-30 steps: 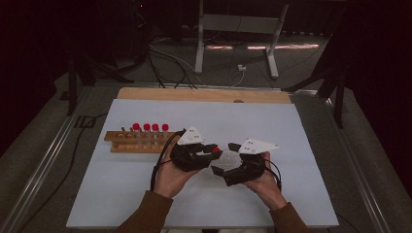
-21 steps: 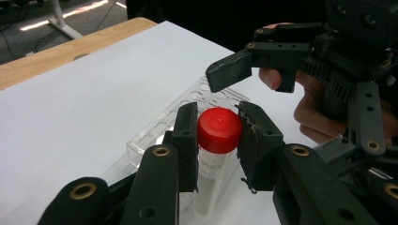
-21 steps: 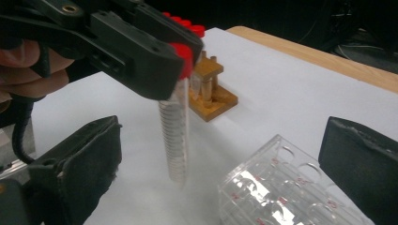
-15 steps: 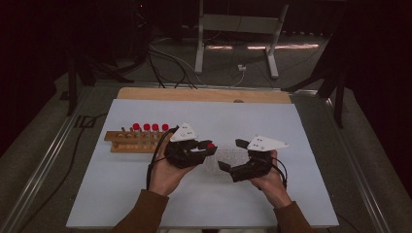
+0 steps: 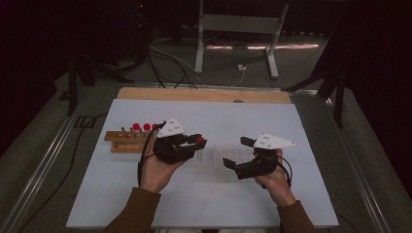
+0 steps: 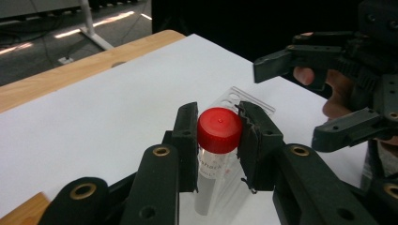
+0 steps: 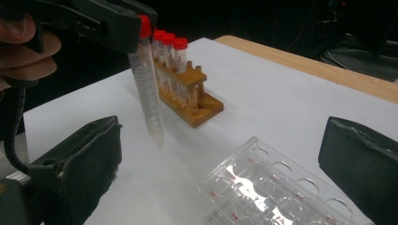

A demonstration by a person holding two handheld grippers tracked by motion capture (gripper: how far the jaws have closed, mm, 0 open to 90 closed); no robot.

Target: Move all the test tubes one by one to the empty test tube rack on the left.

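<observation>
One clear plastic tube [image 6: 213, 164] with a red screw cap [image 6: 219, 130] hangs upright in the left gripper [image 6: 218, 140], whose fingers [image 6: 187, 140] are closed on it just under the cap. Seen from the right gripper view, the tube [image 7: 149, 93] is long and slim, printed with fine graduation marks, and tapers to a cone at its lower tip, which hangs clear of the white bench [image 5: 301, 194]. Dark lettering runs down its wall in the left gripper view, too blurred to read. It hangs between a wooden rack [image 7: 190, 96] of further red-capped tubes and a clear plastic well tray [image 7: 267, 192], whose wells bear small red markings that cannot be made out. The right gripper [image 5: 243, 153] stands beside the tray, its fingers [image 7: 84, 164] spread wide, holding nothing.
</observation>
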